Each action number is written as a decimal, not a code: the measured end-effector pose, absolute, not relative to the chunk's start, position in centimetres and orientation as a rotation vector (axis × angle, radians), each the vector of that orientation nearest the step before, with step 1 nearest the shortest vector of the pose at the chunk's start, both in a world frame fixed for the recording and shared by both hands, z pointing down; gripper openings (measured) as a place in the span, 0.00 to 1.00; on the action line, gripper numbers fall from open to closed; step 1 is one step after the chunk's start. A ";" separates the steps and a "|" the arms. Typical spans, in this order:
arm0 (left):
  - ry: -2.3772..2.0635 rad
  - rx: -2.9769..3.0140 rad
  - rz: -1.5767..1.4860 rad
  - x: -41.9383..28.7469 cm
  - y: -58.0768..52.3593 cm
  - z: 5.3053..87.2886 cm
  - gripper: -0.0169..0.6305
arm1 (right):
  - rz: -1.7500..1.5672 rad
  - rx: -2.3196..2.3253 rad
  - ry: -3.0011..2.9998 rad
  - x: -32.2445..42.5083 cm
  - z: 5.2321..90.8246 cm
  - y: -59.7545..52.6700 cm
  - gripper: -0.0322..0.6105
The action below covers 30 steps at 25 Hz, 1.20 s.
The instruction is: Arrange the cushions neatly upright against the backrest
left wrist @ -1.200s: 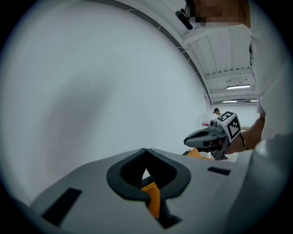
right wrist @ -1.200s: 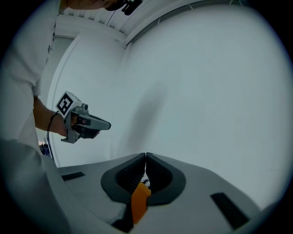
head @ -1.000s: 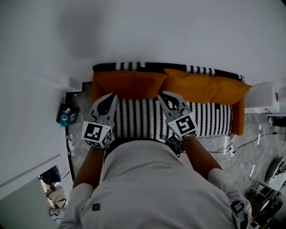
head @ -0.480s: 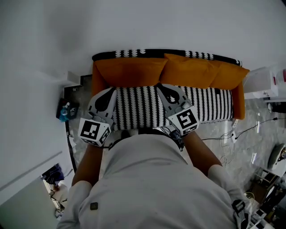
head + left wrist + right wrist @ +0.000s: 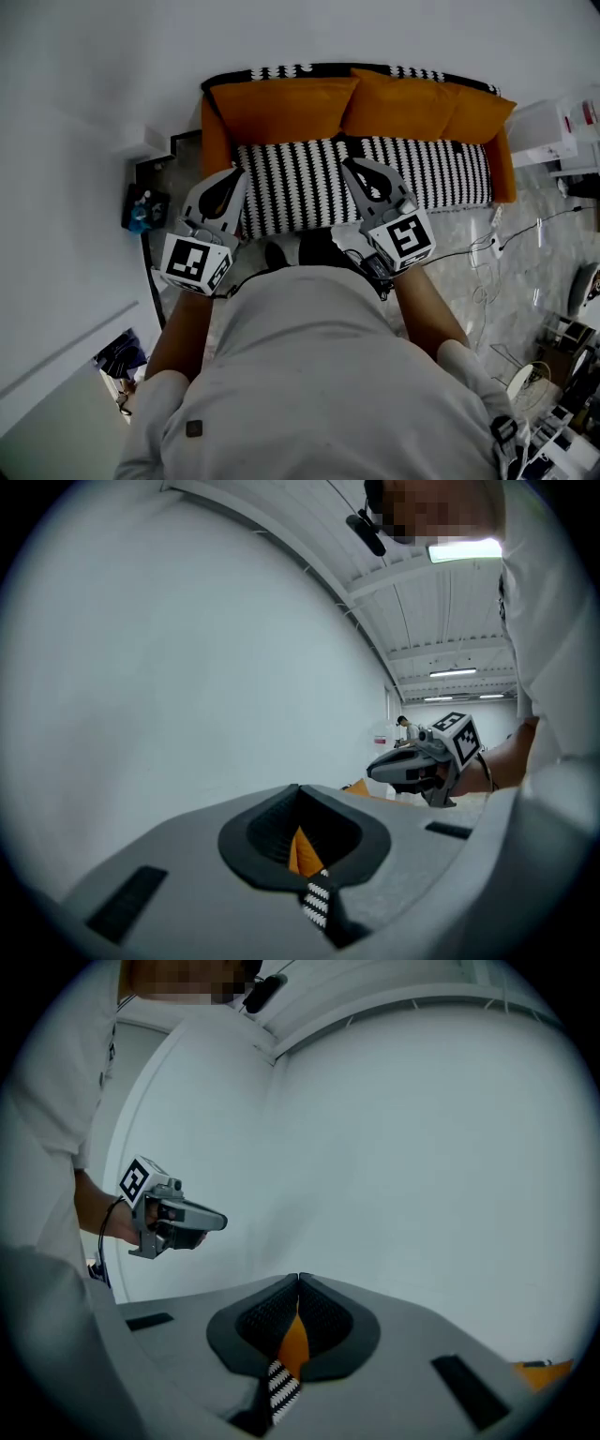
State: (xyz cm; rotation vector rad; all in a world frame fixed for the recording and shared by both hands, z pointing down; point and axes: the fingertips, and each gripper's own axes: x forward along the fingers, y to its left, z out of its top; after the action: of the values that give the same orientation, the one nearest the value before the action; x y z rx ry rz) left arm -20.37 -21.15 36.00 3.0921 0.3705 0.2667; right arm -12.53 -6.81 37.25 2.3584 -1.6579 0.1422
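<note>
Three orange cushions stand upright along the striped backrest [image 5: 281, 72] of the sofa: one at the left [image 5: 281, 105], one in the middle [image 5: 403, 101], one at the right [image 5: 480, 114]. The black-and-white seat [image 5: 300, 183] lies in front of them. My left gripper [image 5: 236, 172] and right gripper [image 5: 349, 165] hover over the seat's front part, both shut and empty, apart from the cushions. In the left gripper view the closed jaws [image 5: 300, 789] point at the sofa, with the right gripper [image 5: 375, 771] beside. The right gripper view shows its closed jaws [image 5: 298, 1281] and the left gripper [image 5: 220, 1222].
A dark side stand with a blue item [image 5: 141, 208] sits left of the sofa. A white cabinet [image 5: 544, 131] stands at the right. Cables [image 5: 487, 272] trail over the marble floor. A white wall rises behind the sofa.
Both grippers have drawn back from the cushions toward the person, still shut. The sofa now lies farther off in the head view.
</note>
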 end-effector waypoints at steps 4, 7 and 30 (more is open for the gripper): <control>0.403 3.077 0.246 -23.0 -20.4 35.8 0.04 | 0.173 2.359 -1.632 -15.7 37.3 -5.4 0.09; 0.419 3.081 0.233 -23.9 -19.2 35.5 0.04 | 0.187 2.348 -1.627 -16.9 37.2 -3.8 0.09; 0.264 3.100 0.231 -25.3 1.4 35.7 0.04 | 0.233 2.311 -1.737 -19.1 38.1 16.8 0.09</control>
State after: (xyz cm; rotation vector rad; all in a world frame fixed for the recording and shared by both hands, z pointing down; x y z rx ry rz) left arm -25.27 1.43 35.67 3.0999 0.2643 0.2311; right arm -19.09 16.80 38.05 2.3106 -1.7373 0.2330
